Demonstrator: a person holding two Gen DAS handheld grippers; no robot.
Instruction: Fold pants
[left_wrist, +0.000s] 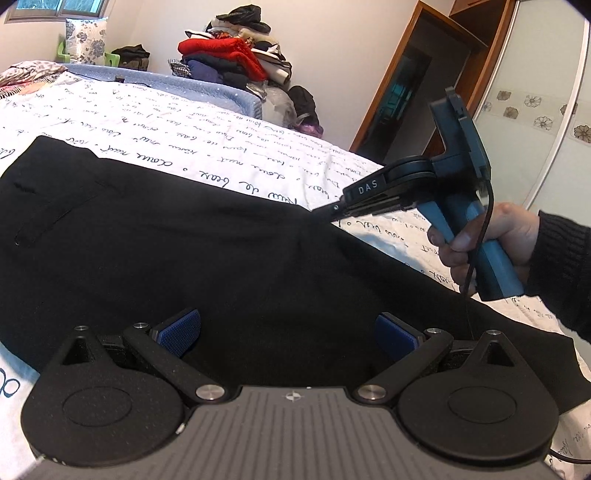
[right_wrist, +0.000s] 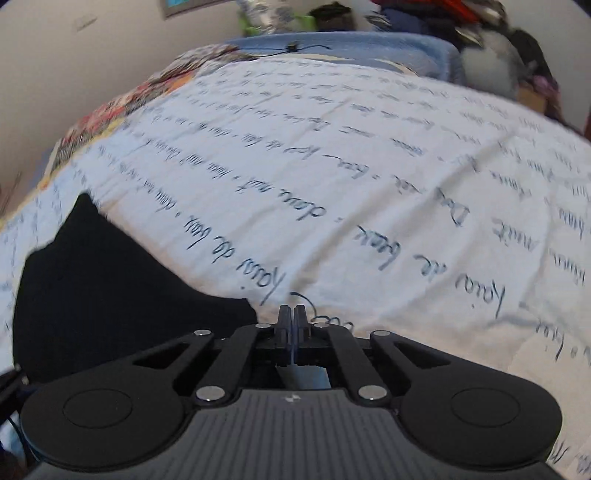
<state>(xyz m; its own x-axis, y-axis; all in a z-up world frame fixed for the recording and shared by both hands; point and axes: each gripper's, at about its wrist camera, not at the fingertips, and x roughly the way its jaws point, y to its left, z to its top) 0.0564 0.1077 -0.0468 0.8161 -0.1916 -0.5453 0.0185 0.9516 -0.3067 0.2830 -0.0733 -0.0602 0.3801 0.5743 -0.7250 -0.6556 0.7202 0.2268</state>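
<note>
Black pants lie spread flat on the bed, with a back pocket showing at the left. My left gripper hovers low over their near part, jaws open, blue pads wide apart with only cloth beneath. A hand holds my right gripper, whose tips meet the pants' far edge. In the right wrist view that gripper is shut over the white sheet. The pants lie just to its left, and no cloth shows between its jaws.
The bed wears a white sheet printed with handwriting, with a blue blanket along its far side. A heap of folded clothes rises behind the bed. A wooden doorway and a wardrobe door stand at the right.
</note>
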